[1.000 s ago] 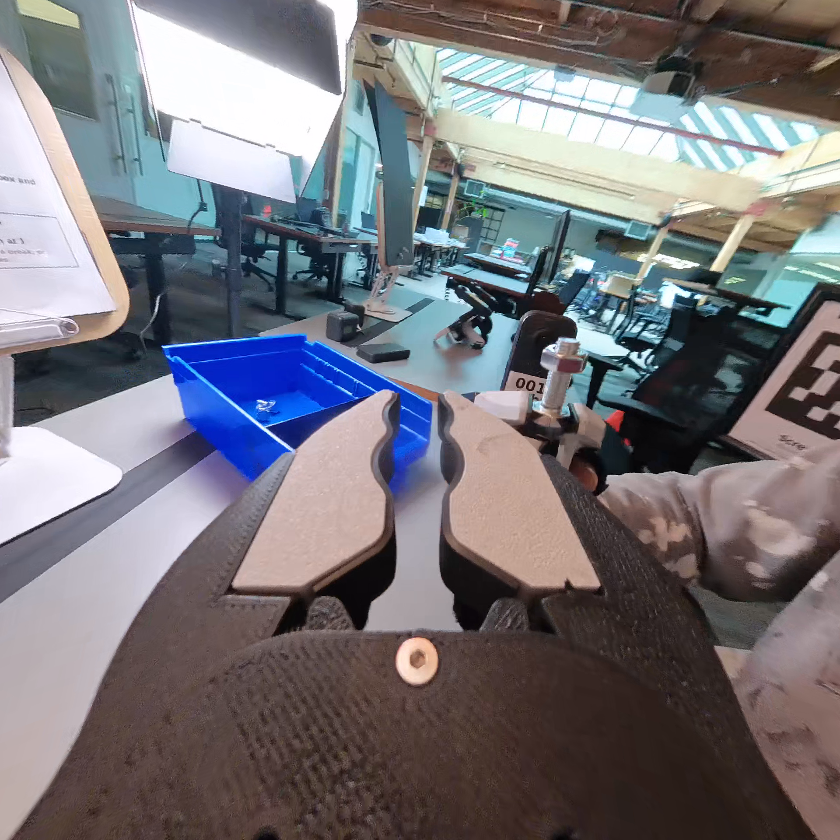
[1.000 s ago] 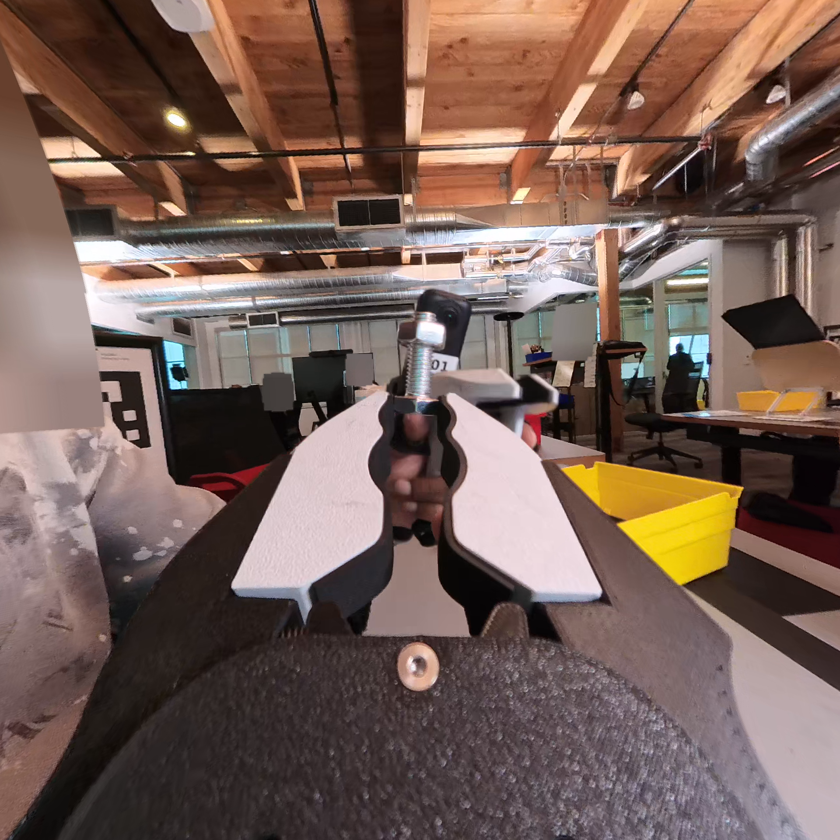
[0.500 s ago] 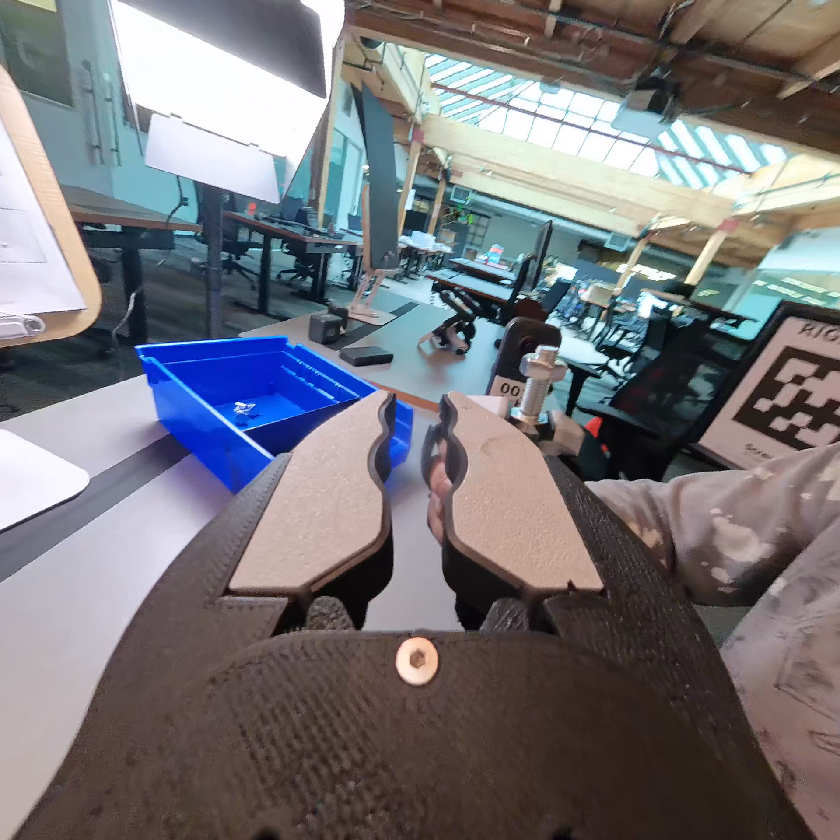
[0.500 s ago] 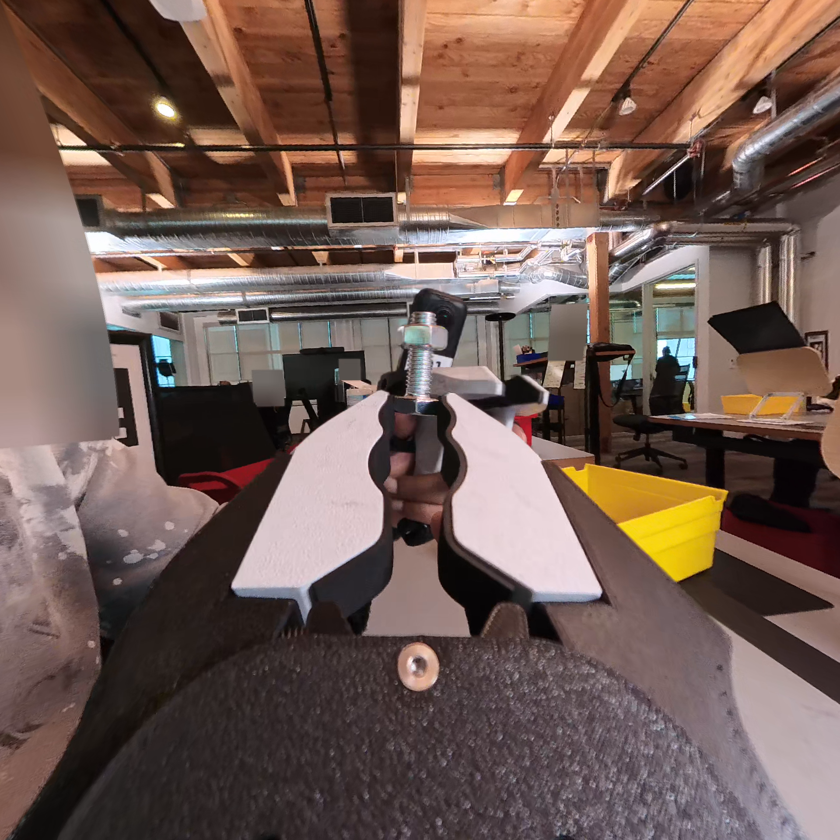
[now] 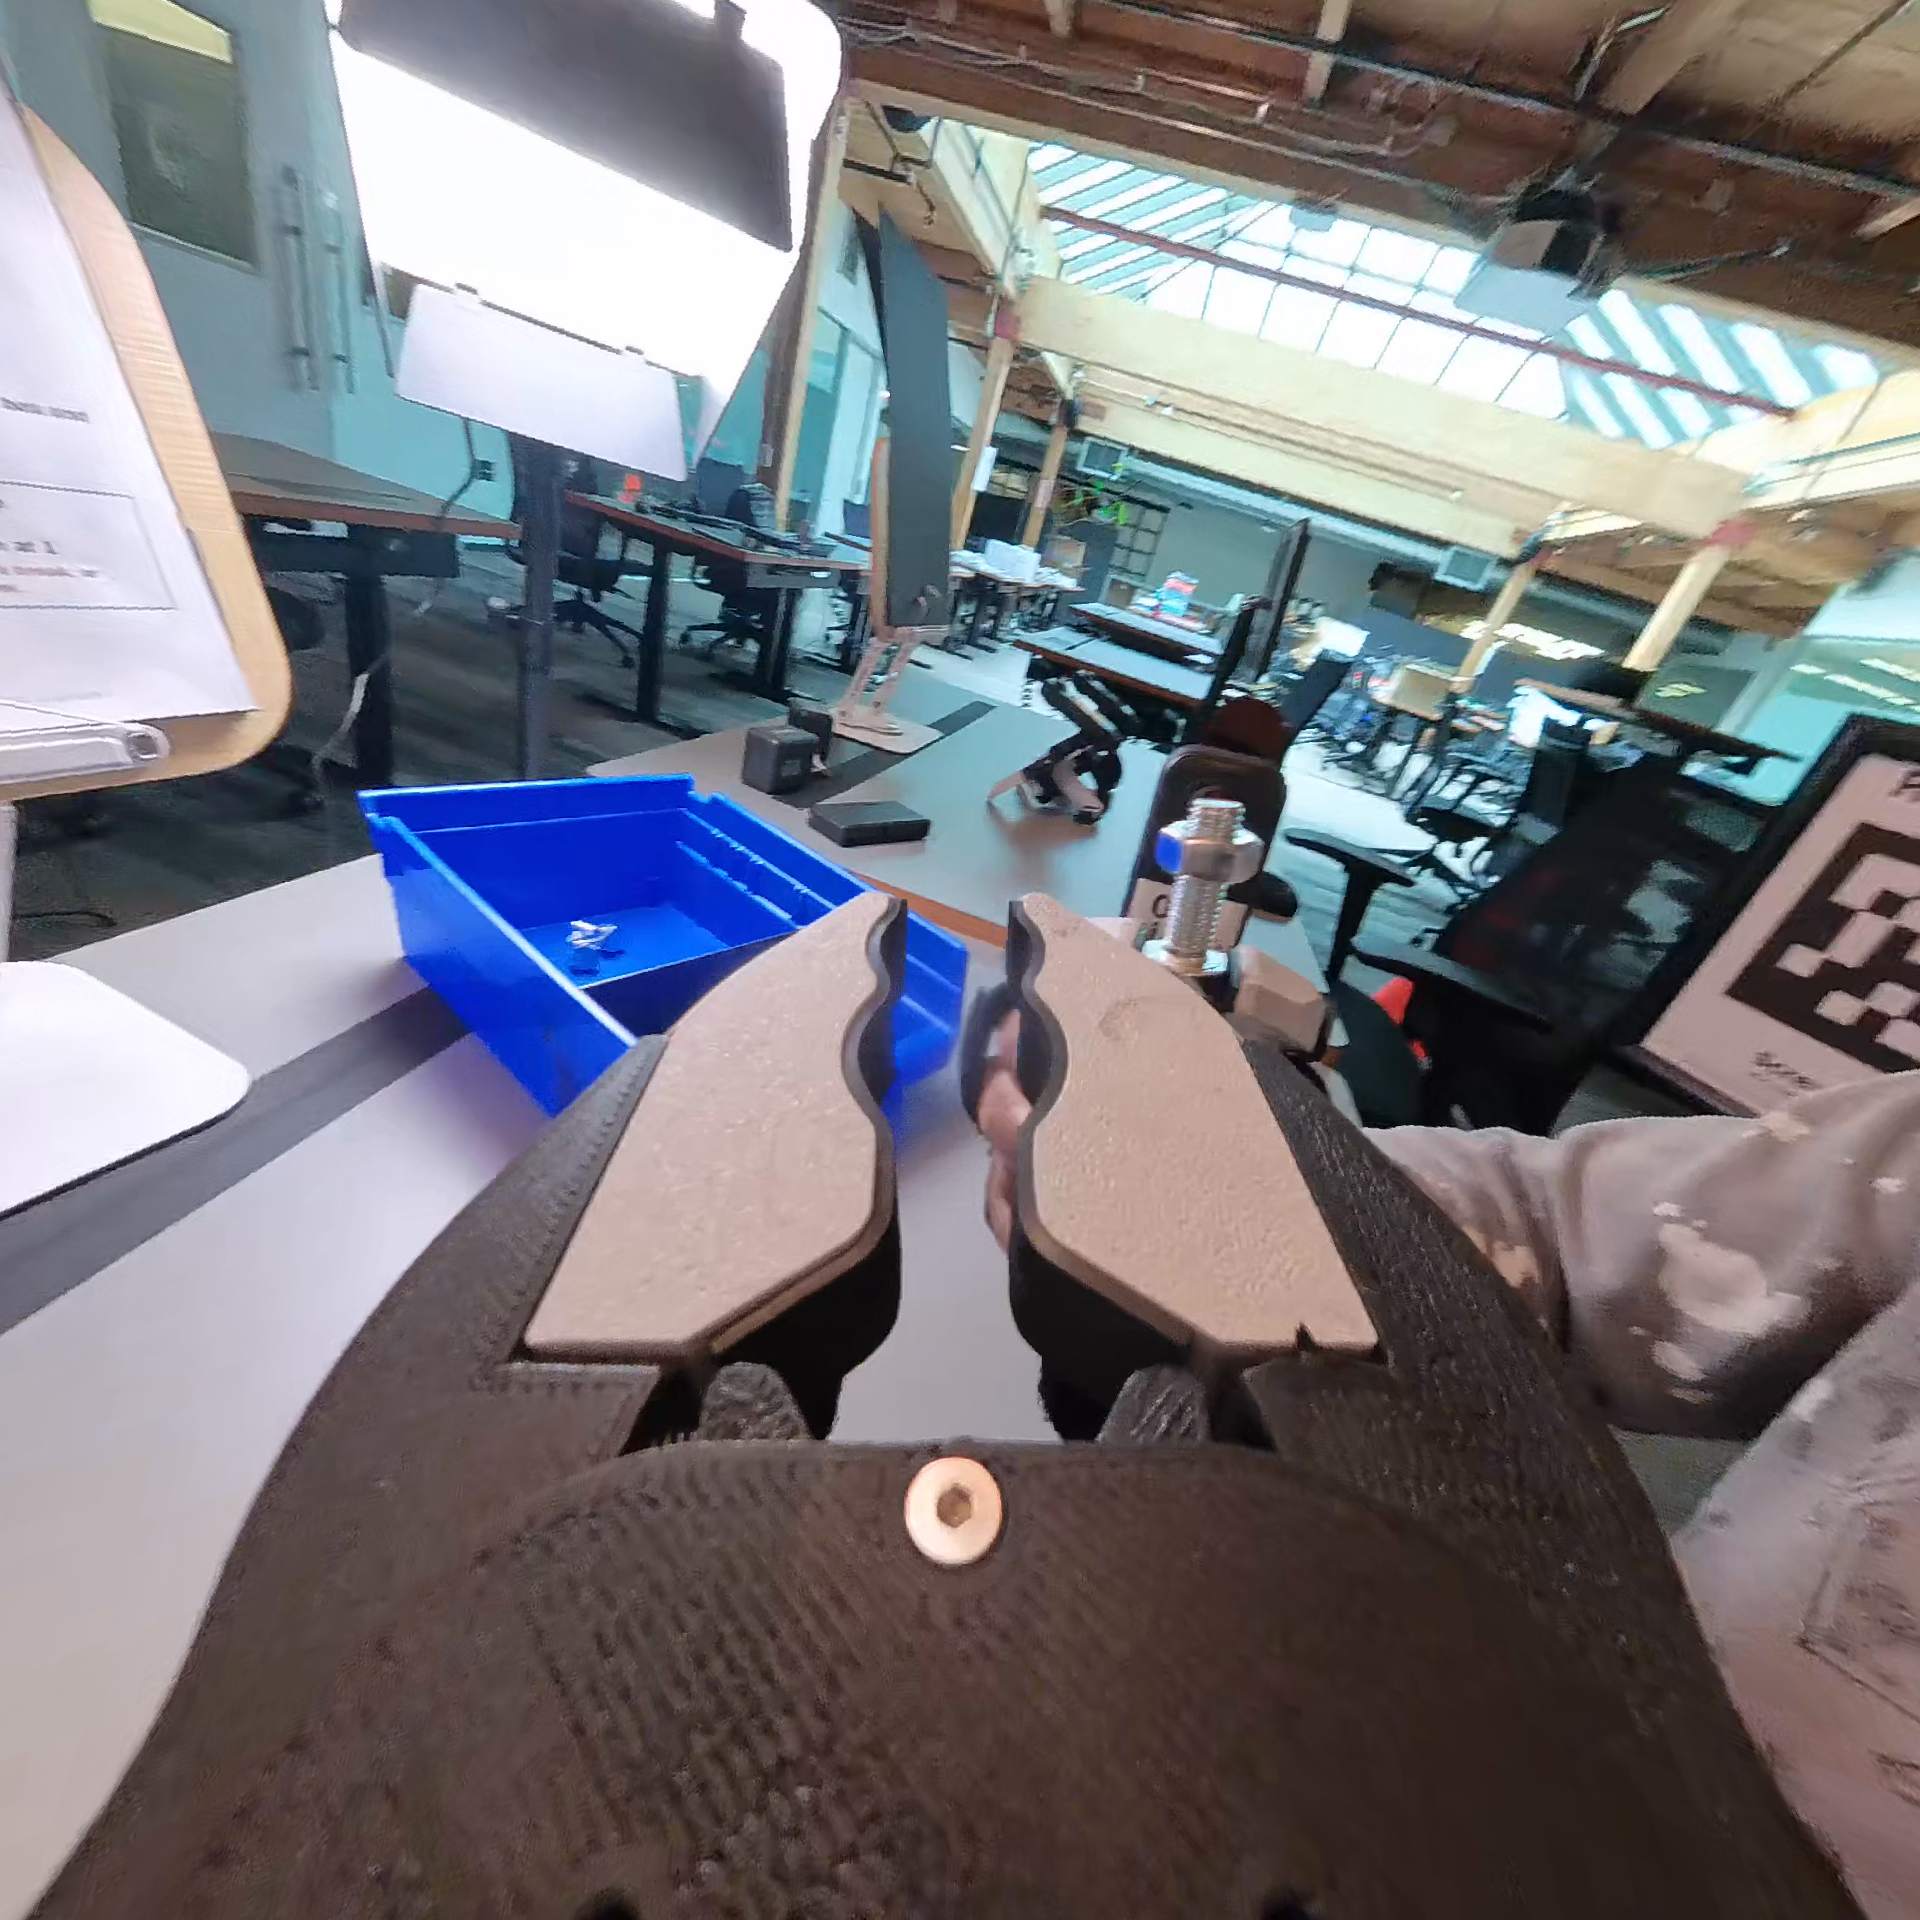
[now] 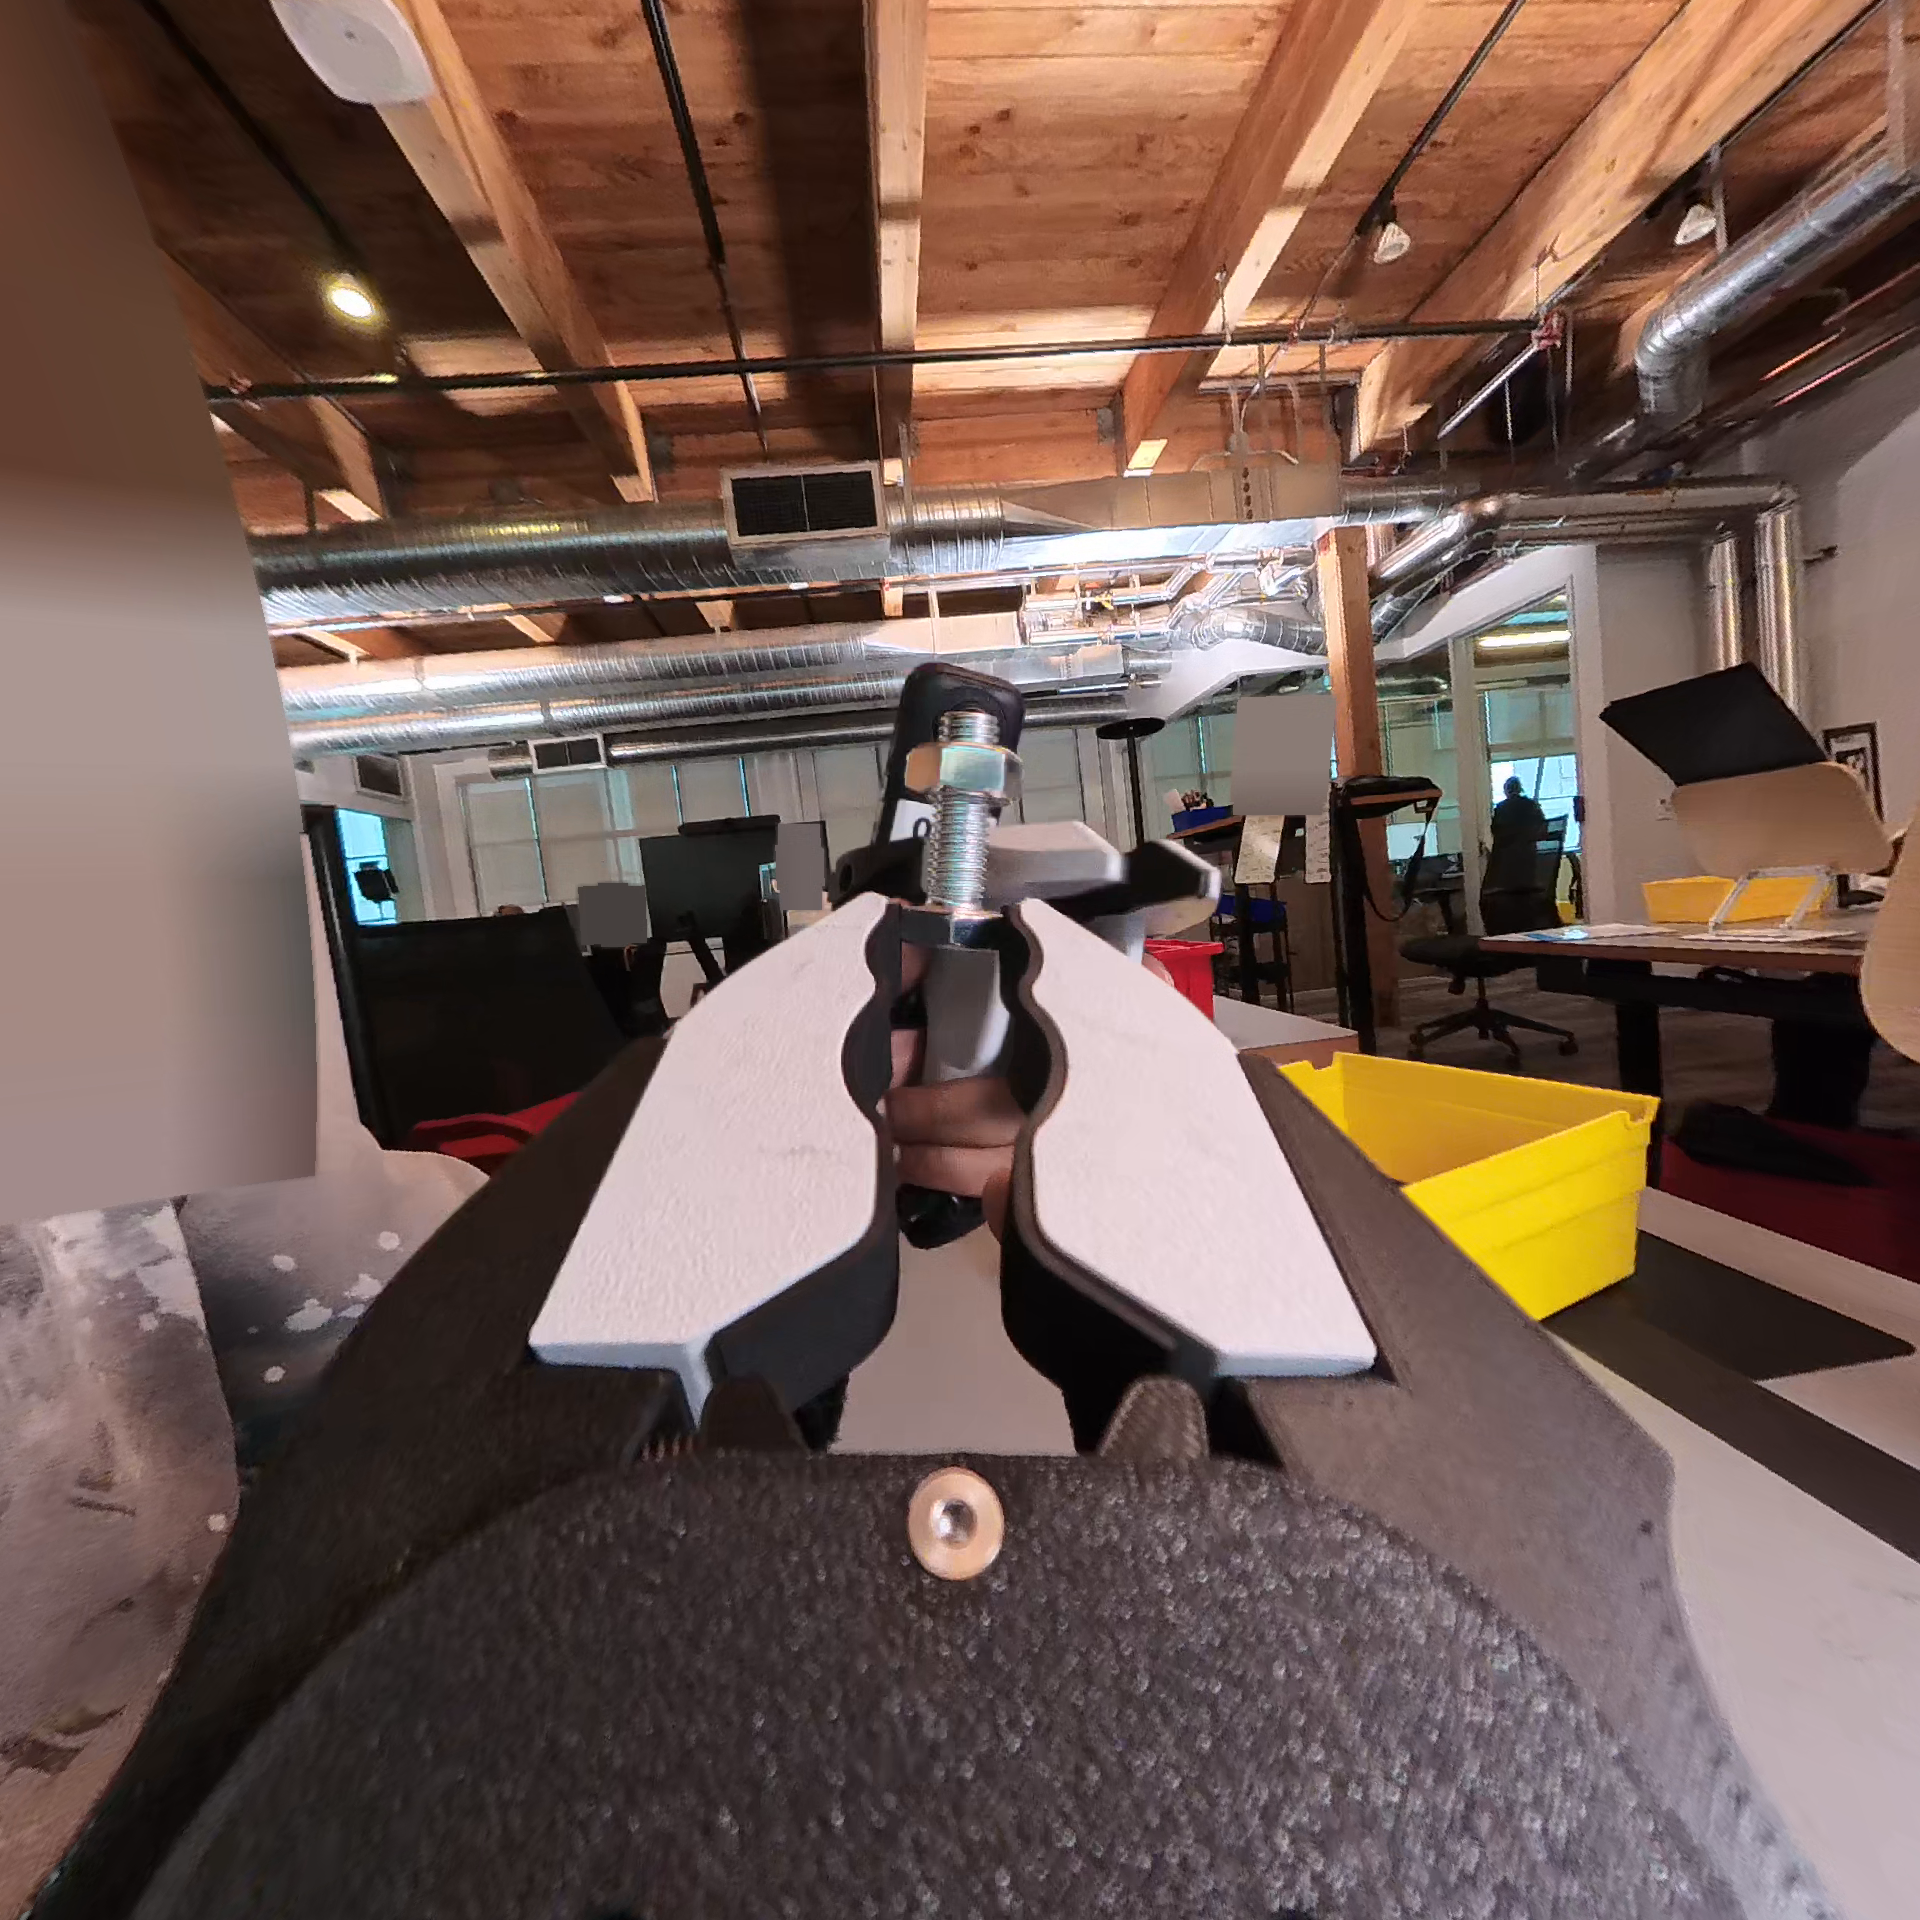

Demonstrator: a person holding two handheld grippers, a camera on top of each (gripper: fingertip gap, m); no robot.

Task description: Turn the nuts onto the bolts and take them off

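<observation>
Our right gripper (image 6: 954, 920) is squeezed tight on the flat head of the bolt (image 6: 956, 868), and the bolt stands straight up from the tips. The nut (image 6: 961, 774) sits near the top of the bolt, at 12 o'clock from our grip, with only a bit of thread poking out above it. So we think the nut is either just started or almost off; the pictures alone cannot tell us which way it is going.

Our left gripper (image 5: 956, 920) has only a small gap between its fingers and holds nothing. In the left wrist view the bolt (image 5: 1195, 914) and nut (image 5: 1205, 852) are at about 1 o'clock from its tips, just beside them and not between them.

The blue bin (image 5: 499, 894) sits at 10 o'clock and holds a small shiny metal piece (image 5: 592, 935). The yellow bin (image 6: 1507, 1164) sits at 3 o'clock in the right wrist view; we cannot see what is inside.

We think lots of turning is left.
</observation>
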